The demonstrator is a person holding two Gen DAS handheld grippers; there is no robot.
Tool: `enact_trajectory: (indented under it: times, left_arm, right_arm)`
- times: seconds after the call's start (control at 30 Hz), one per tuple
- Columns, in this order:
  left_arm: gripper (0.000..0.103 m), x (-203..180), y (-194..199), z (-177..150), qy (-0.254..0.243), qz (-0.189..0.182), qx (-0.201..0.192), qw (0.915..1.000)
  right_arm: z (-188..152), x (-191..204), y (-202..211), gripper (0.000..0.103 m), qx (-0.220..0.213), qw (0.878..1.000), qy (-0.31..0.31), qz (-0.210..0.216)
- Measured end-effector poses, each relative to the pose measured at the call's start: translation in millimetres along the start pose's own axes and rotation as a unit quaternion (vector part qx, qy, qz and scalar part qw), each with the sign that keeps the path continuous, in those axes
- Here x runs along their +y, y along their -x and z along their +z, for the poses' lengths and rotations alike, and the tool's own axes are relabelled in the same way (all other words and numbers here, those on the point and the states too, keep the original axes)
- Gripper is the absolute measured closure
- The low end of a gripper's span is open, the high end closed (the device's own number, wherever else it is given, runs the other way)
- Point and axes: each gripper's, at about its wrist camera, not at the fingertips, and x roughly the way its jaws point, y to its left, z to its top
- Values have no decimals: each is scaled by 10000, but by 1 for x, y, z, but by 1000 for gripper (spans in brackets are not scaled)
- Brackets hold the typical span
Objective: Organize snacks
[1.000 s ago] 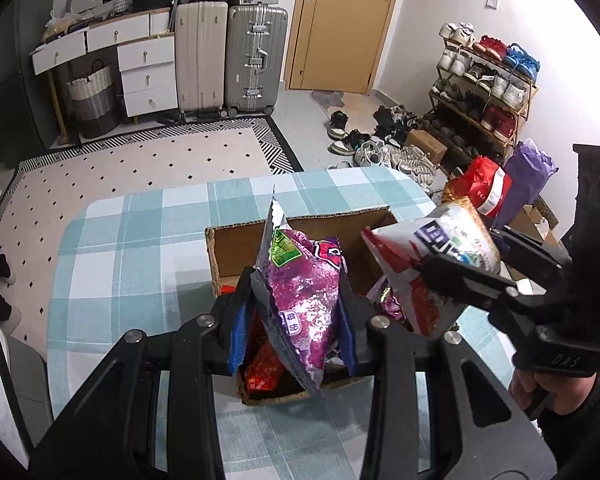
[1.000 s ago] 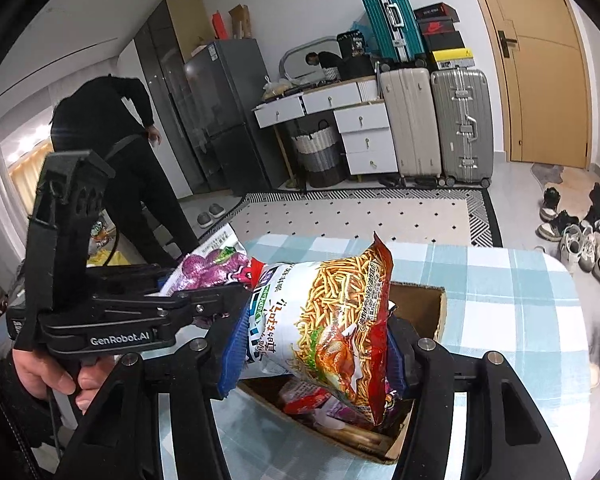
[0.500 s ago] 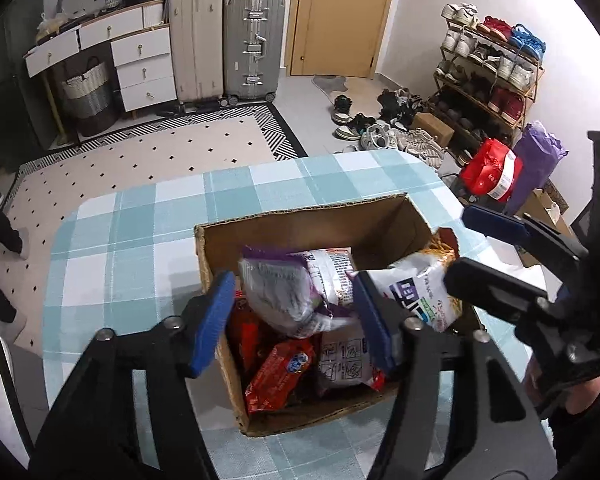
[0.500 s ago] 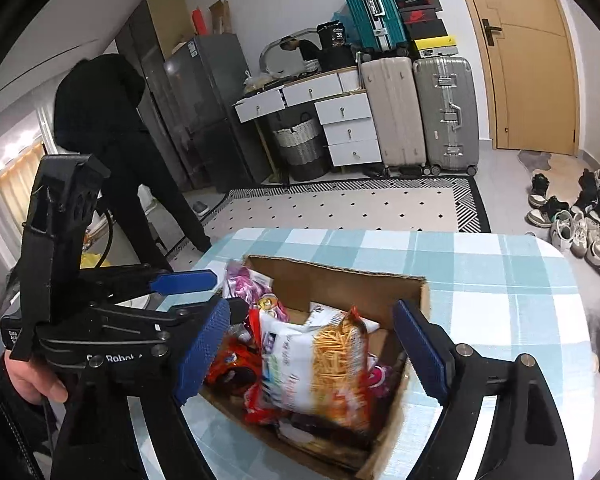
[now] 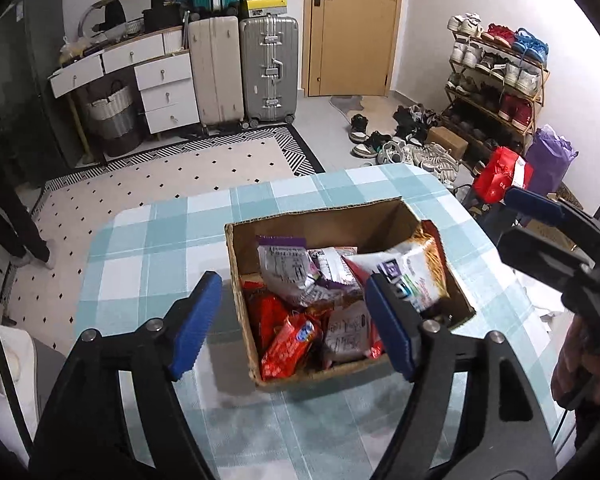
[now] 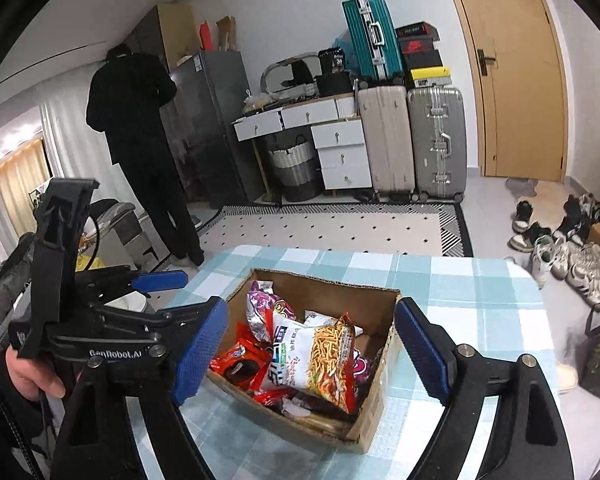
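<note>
An open cardboard box [image 5: 320, 216] [image 6: 374, 416] sits on the checked tablecloth and holds several snack bags. A purple and white bag [image 5: 290, 268] [image 6: 260, 304] lies at its back left. A white and orange noodle-snack bag [image 5: 414, 270] [image 6: 320, 354] leans at the right side. Red packets [image 5: 288, 340] [image 6: 240, 364] lie in front. My left gripper [image 5: 296, 320] is open and empty above the box's near edge. My right gripper [image 6: 312, 344] is open and empty above the box; it also shows in the left wrist view [image 5: 540, 220].
The table with the teal checked cloth [image 5: 156, 248] [image 6: 472, 288] has a rounded far edge. Suitcases [image 5: 268, 68], drawers [image 5: 164, 92] and a shoe rack [image 5: 496, 80] stand beyond. A person in black [image 6: 140, 152] stands at the fridge.
Both grippers opened and let go of their bags: the purple bag and the noodle-snack bag dropped into the box. Both grippers have since pulled back and up, empty.
</note>
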Motion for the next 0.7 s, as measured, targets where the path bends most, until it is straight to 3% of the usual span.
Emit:
enact_trajectory:
  times: [0.1, 0.2, 0.27, 0.7]
  left_arm:
    - [31, -1, 17, -6, 96, -5, -66, 9999]
    - [23, -4, 38, -13, 106, 142, -253, 9995]
    - [22, -6, 53, -18, 64, 326, -429, 9985]
    - [17, -3, 128, -51, 281, 623, -1004, 9926]
  right_arm:
    - [-1, 7, 14, 15, -57, 9999, 79, -50]
    - [-3, 14, 32, 13, -181, 9997, 140, -125]
    - [-4, 18, 45, 12, -275, 9993, 142, -202]
    - [-25, 39, 113, 7, -847, 9954, 213, -391]
